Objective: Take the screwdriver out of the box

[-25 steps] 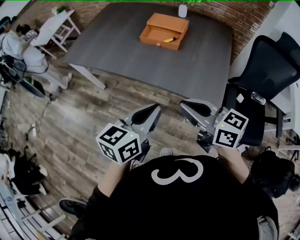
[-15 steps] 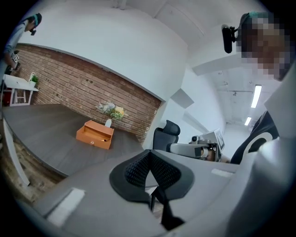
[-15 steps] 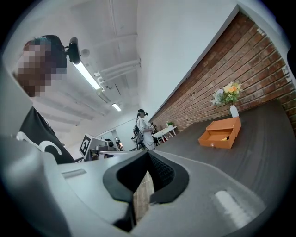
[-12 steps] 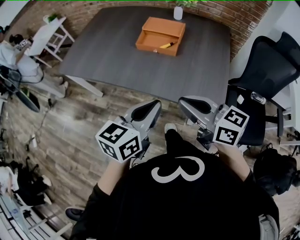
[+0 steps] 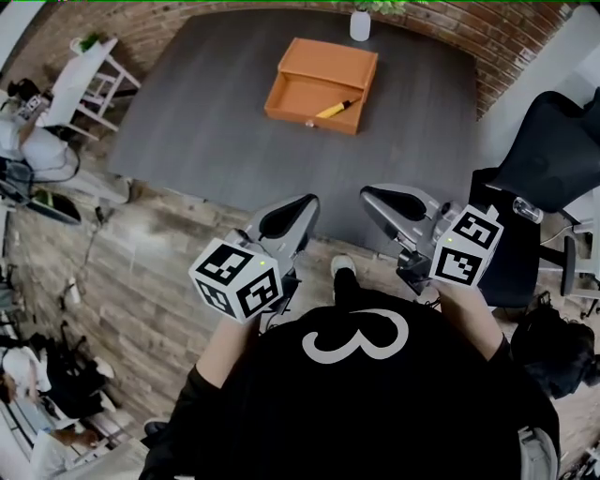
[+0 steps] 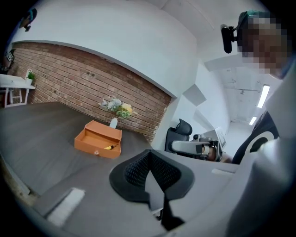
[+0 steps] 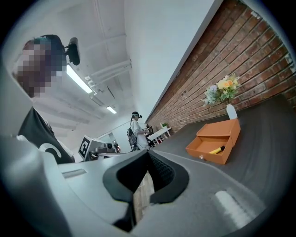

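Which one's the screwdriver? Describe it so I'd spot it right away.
Start at the big dark grey table. Near its far edge, before a white vase, sits an open orange box. The screwdriver lies inside it: slim, yellow-handled, the only thing in there.

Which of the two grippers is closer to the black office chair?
The right gripper: the black office chair stands on its side, while the left gripper is farther from it.

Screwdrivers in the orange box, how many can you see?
1. The screwdriver lies in the open orange box on the table, near its right wall; others may be hidden.
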`<move>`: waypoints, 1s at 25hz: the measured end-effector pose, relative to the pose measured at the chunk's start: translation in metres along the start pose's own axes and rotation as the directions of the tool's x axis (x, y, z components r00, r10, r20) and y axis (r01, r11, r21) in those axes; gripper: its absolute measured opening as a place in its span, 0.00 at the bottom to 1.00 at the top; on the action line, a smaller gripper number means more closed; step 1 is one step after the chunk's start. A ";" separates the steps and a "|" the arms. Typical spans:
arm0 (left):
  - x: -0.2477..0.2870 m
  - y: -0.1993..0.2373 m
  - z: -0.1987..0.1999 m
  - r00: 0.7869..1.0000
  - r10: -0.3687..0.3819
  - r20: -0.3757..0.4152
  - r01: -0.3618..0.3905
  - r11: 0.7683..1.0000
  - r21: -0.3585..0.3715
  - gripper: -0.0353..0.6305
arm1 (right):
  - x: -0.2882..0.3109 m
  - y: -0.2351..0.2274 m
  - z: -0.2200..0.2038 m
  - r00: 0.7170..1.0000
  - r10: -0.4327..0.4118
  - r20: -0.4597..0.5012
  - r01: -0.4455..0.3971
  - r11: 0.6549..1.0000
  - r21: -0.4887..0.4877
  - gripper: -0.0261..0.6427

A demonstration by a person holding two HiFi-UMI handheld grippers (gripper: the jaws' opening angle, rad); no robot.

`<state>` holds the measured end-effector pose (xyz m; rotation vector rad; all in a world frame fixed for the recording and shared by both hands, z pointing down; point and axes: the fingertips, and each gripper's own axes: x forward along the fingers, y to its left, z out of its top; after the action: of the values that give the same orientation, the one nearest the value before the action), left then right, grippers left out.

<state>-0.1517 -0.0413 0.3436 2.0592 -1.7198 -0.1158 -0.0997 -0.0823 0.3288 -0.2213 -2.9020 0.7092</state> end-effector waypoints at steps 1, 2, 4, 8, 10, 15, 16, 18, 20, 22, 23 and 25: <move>0.010 0.007 0.006 1.000 0.001 -0.001 -0.001 1.000 -0.002 0.08 | 0.003 -0.011 0.007 1.000 -0.003 0.000 0.003 1.000 0.002 0.04; 0.019 0.014 0.012 1.000 0.001 -0.002 -0.001 1.000 -0.002 0.08 | 0.007 -0.022 0.014 1.000 -0.005 0.002 0.005 1.000 0.003 0.04; 0.038 0.028 0.026 1.000 0.004 -0.007 -0.004 1.000 0.005 0.08 | 0.013 -0.042 0.029 1.000 -0.008 0.006 0.008 1.000 0.004 0.04; 0.067 0.052 0.052 1.000 0.014 -0.020 -0.013 0.999 0.034 0.08 | 0.021 -0.079 0.052 1.000 -0.017 0.021 0.017 1.000 0.012 0.04; 0.079 0.060 0.061 0.999 0.007 -0.033 -0.005 0.998 0.067 0.08 | 0.021 -0.096 0.059 0.999 -0.025 0.032 0.025 1.000 0.016 0.04; 0.100 0.084 0.082 0.998 0.001 -0.064 0.009 0.988 0.155 0.08 | 0.021 -0.124 0.062 0.998 -0.055 0.042 0.054 0.998 0.035 0.04; 0.102 0.089 0.087 0.997 0.000 -0.072 0.012 0.987 0.163 0.08 | 0.022 -0.126 0.062 0.997 -0.062 0.043 0.061 0.997 0.041 0.04; 0.108 0.097 0.093 0.996 -0.005 -0.093 0.022 0.983 0.182 0.14 | 0.025 -0.130 0.061 0.996 -0.075 0.040 0.073 0.996 0.050 0.04; 0.116 0.104 0.098 0.993 -0.009 -0.120 0.034 0.977 0.210 0.17 | 0.029 -0.133 0.061 0.995 -0.088 0.042 0.086 0.995 0.058 0.04; 0.125 0.112 0.101 0.987 -0.020 -0.160 0.058 0.970 0.236 0.20 | 0.033 -0.138 0.062 0.993 -0.108 0.050 0.105 0.992 0.067 0.04; 0.130 0.117 0.102 0.982 -0.030 -0.185 0.075 0.967 0.244 0.22 | 0.036 -0.141 0.063 0.991 -0.122 0.054 0.118 0.990 0.073 0.04; 0.141 0.125 0.100 0.969 -0.051 -0.243 0.116 0.959 0.258 0.26 | 0.041 -0.145 0.064 0.987 -0.147 0.060 0.141 0.986 0.088 0.04</move>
<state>-0.2697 -0.2189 0.3339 2.2357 -1.5732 0.3428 -0.1666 -0.2309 0.3448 0.0219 -2.9047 0.8247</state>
